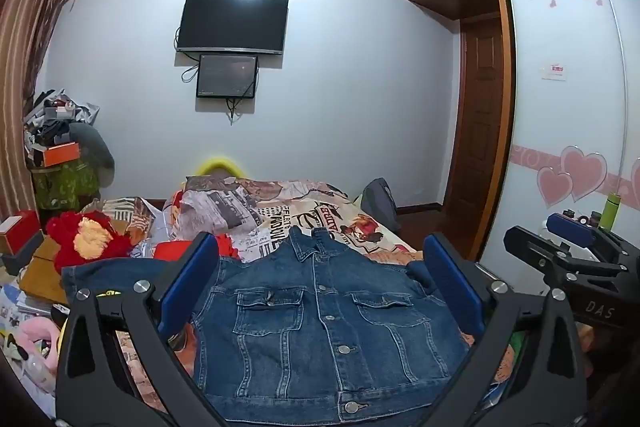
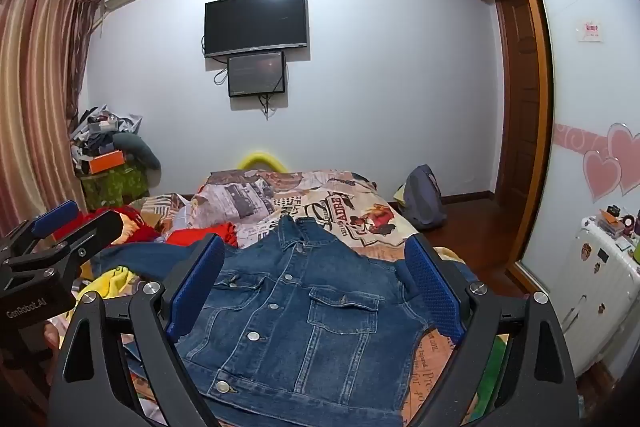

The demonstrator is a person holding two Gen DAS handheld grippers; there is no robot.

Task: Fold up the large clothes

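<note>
A blue denim jacket (image 1: pixel 320 323) lies spread front-up on the bed, buttoned, collar pointing away from me; it shows in the right wrist view too (image 2: pixel 304 319). One sleeve stretches out to the left (image 1: pixel 116 277). My left gripper (image 1: pixel 320 267) hovers over the jacket's near part with its blue pads wide apart and nothing between them. My right gripper (image 2: pixel 316 271) is likewise open above the jacket, holding nothing. Each gripper appears at the edge of the other's view: the right gripper (image 1: pixel 568 247) to the right, the left gripper (image 2: pixel 60 227) to the left.
The bed's patterned cover (image 1: pixel 344 223) extends beyond the jacket. Red clothes (image 1: pixel 92 243) and clutter pile on the left. A wardrobe with heart stickers (image 1: pixel 568 107) stands at right, a white suitcase (image 2: pixel 600 287) beside it, a grey backpack (image 2: pixel 424 199) on the floor.
</note>
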